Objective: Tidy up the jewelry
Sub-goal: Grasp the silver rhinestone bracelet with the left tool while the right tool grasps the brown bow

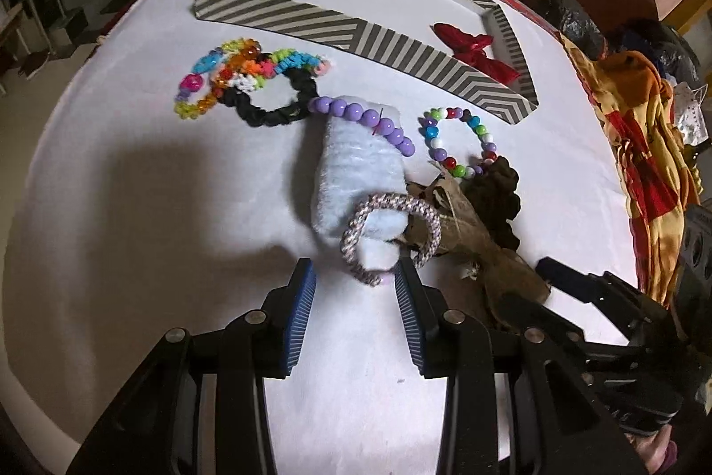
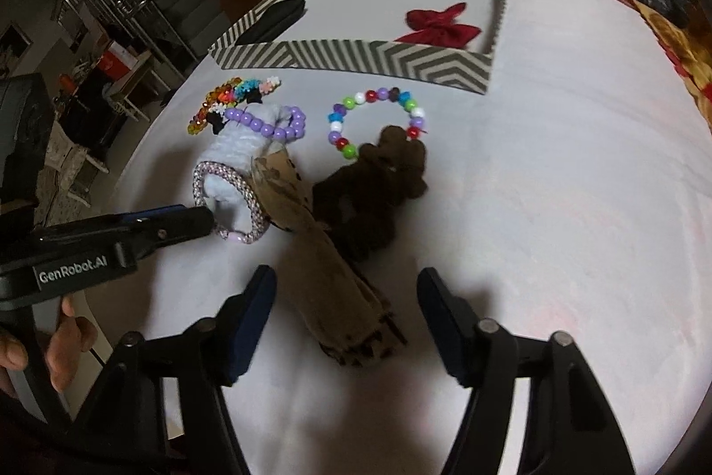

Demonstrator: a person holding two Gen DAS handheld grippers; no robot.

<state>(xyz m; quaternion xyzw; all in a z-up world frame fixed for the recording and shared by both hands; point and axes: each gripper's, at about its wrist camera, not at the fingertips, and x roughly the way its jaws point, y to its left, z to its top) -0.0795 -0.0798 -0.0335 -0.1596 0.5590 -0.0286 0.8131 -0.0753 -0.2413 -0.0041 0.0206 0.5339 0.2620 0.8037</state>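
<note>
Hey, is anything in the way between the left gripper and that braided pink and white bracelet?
Nothing visible. The braided pink and white bracelet lies just ahead of the open left gripper, looped around the pale blue fuzzy roll; the brown fabric bundle sits touching its right side.

The left gripper (image 1: 356, 274) is held low and level, its two blue-padded fingers (image 1: 302, 314) spread apart with nothing clamped between them; in the right wrist view the same tool enters from the left edge as a black bar, with the person's left hand (image 2: 66, 346) wrapped around its handle. The right gripper (image 2: 347, 283) is likewise spread wide, both fingers (image 2: 253, 314) pointing forward and angled slightly downward, clamping nothing. In the left wrist view the right gripper's black body sits at the lower right edge, close beside the left one.
</note>
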